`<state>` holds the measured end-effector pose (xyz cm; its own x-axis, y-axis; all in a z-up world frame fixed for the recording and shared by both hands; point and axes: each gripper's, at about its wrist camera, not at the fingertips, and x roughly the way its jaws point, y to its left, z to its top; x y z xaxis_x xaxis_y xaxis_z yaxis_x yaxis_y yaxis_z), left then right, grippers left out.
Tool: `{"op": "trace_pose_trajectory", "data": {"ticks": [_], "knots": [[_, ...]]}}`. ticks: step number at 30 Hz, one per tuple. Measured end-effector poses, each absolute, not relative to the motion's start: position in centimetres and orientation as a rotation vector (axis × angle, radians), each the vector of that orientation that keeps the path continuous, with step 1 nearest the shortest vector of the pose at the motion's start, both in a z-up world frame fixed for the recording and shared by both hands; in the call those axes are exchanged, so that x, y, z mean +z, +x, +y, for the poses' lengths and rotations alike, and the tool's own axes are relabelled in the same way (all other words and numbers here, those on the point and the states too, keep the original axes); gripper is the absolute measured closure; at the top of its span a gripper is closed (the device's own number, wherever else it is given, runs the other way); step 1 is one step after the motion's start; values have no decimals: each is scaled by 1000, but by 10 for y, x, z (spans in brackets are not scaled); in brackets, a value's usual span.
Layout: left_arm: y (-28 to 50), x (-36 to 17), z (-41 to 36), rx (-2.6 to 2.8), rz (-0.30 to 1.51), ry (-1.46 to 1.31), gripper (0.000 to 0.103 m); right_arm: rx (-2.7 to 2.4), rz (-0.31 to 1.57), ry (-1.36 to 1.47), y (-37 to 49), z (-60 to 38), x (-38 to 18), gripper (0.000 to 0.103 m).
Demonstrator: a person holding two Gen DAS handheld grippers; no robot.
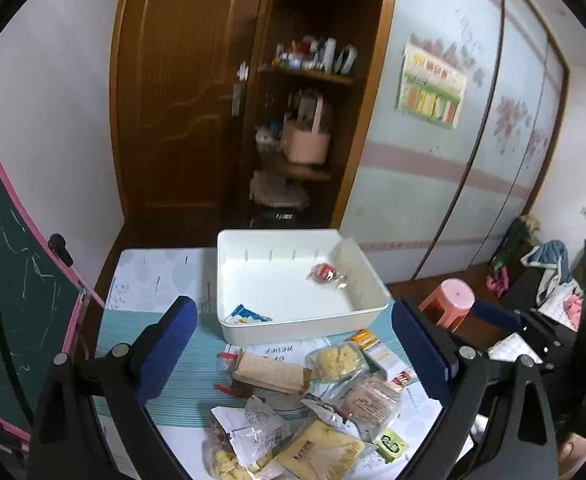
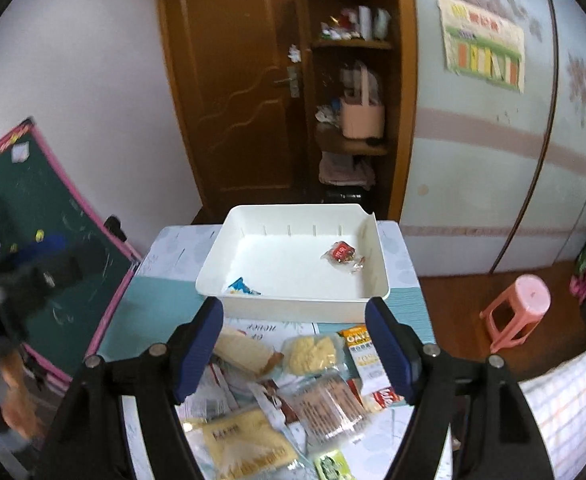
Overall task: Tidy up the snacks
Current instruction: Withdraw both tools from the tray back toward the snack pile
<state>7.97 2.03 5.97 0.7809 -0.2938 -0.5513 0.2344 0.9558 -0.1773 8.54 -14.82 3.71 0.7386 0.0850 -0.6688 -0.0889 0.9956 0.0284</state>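
Snack packets (image 1: 293, 408) lie heaped on the table (image 1: 149, 280) before the white bin (image 1: 373, 288). I hold my left gripper (image 1: 297, 352) and right gripper (image 2: 295, 350) tilted down above them, jaws spread, gripping nothing.

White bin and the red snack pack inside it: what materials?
White bin: likely moulded plastic, matte, with rounded corners and ribbed slots in the far wall. Red snack pack: looks like thin clear film over a red label; glints and crinkles suggest plastic wrap.
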Motion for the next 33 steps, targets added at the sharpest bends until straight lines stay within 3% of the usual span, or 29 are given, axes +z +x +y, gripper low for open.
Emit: {"op": "trace_pose_trajectory", "data": {"ticks": [6, 14, 23, 33], "knots": [[34, 63, 36, -311, 532, -54, 5, 117, 681, -74, 46, -136, 39, 29], [5, 38, 47, -294, 556, -66, 5, 136, 683, -82, 16, -129, 21, 29], [19, -39, 31, -225, 730, 36, 5, 161, 835, 4, 14, -139, -51, 29], [43, -122, 31, -216, 911, 64, 5, 189, 1127, 124, 28, -141, -152, 29]]}}
